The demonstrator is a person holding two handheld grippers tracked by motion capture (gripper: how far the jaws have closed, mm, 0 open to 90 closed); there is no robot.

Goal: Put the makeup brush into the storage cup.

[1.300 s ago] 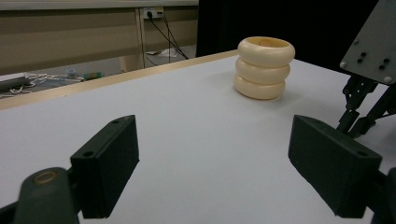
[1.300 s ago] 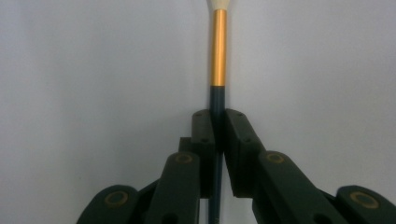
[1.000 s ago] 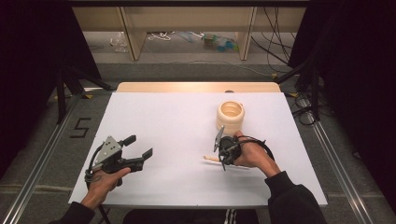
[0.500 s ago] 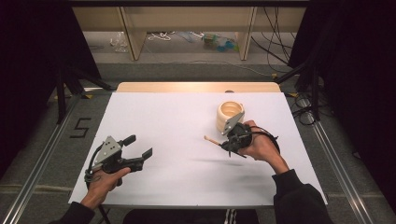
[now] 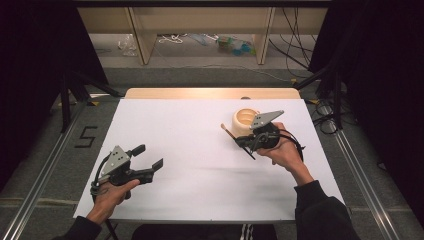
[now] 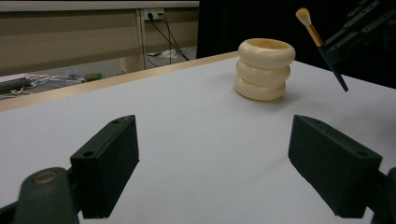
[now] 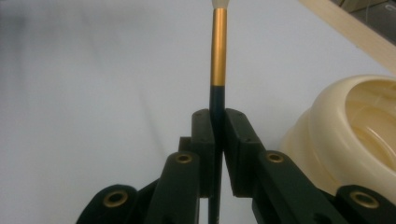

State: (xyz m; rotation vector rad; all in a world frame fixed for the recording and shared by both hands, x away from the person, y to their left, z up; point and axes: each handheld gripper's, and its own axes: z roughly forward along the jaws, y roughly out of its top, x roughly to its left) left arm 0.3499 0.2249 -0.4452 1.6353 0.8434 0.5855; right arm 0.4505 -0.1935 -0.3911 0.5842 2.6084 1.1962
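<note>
A cream ribbed holder (image 5: 245, 120) of stacked rings stands on the white table (image 5: 200, 145) at the right; it shows as well in the left gripper view (image 6: 265, 68) and the right gripper view (image 7: 355, 135). My right gripper (image 5: 248, 141) is shut on a small brush (image 5: 228, 132) with a dark handle, gold ferrule and pale bristles, held in the air just left of the holder. The brush (image 7: 218, 51) runs up between the closed jaws (image 7: 217, 135); its tip (image 6: 308, 23) points upward. My left gripper (image 5: 149, 161) rests open at the front left, nothing between its jaws (image 6: 212, 172).
A wooden strip (image 5: 210, 93) edges the table's far side. Beyond it stand shelf legs, cables and clutter on the floor (image 5: 230, 45). Metal rails (image 5: 360, 180) run along both sides of the table.
My right gripper has lifted the brush off the table and carried it up and rightward, beside the holder. The left gripper has stayed put.
</note>
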